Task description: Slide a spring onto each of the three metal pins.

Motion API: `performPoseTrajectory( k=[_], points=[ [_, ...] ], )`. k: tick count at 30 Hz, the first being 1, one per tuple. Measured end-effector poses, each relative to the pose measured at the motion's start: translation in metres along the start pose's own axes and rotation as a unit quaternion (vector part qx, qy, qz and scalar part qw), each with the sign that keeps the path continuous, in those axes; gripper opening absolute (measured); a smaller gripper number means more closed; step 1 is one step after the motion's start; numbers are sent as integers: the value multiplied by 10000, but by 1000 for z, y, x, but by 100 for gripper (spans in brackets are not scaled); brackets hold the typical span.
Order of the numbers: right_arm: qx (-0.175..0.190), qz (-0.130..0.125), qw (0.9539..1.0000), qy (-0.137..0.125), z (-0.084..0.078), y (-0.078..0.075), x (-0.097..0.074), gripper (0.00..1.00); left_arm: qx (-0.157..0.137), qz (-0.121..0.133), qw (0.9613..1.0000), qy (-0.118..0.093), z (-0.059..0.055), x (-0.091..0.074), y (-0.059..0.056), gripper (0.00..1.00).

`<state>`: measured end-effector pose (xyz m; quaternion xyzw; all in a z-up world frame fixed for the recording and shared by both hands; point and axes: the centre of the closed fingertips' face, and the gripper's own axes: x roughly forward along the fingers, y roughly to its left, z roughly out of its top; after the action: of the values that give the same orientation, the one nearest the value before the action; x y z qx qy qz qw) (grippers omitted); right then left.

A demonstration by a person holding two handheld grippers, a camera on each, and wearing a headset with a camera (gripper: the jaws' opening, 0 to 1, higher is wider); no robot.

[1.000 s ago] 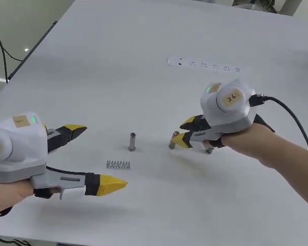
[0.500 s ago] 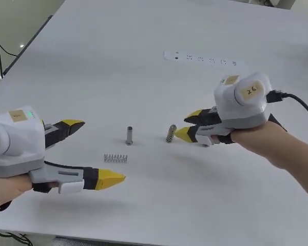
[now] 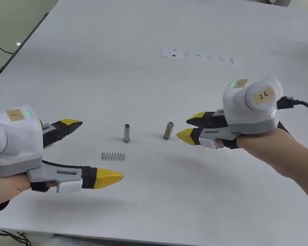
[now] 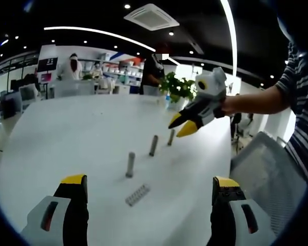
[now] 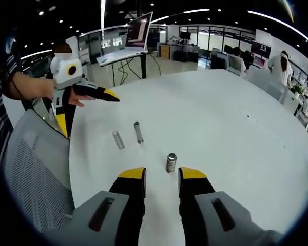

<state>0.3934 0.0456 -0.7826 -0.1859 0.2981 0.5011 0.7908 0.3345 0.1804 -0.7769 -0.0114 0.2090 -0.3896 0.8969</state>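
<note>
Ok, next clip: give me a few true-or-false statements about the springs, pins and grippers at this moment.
1. A loose spring lies flat on the table near the bare pin. True.
2. The right gripper holds a spring. False: its fingers are apart and empty.
3. A sprung pin stands upright just ahead of the right gripper. True.
4. The left gripper has its fingers shut. False: they are spread wide with nothing between them.

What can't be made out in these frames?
Third upright grey metal pin: left gripper view, too small to tell whether it carries a spring; head view, apparently behind the yellow-tipped white right tool.
Long white power strip: head view, far off, markings too small to read.
</note>
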Motion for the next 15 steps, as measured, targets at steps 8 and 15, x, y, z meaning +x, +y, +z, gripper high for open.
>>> performPoseTrajectory(
  k=[8, 15],
  points=[
    [173, 93, 9998, 10, -12, 14, -1, 22, -19, -10, 10000, 58, -5, -1, -2, 98],
    [218, 141, 9996, 131, -27, 16, 0, 22, -17, -23, 10000, 66, -5, 1, -1, 98]
  ],
)
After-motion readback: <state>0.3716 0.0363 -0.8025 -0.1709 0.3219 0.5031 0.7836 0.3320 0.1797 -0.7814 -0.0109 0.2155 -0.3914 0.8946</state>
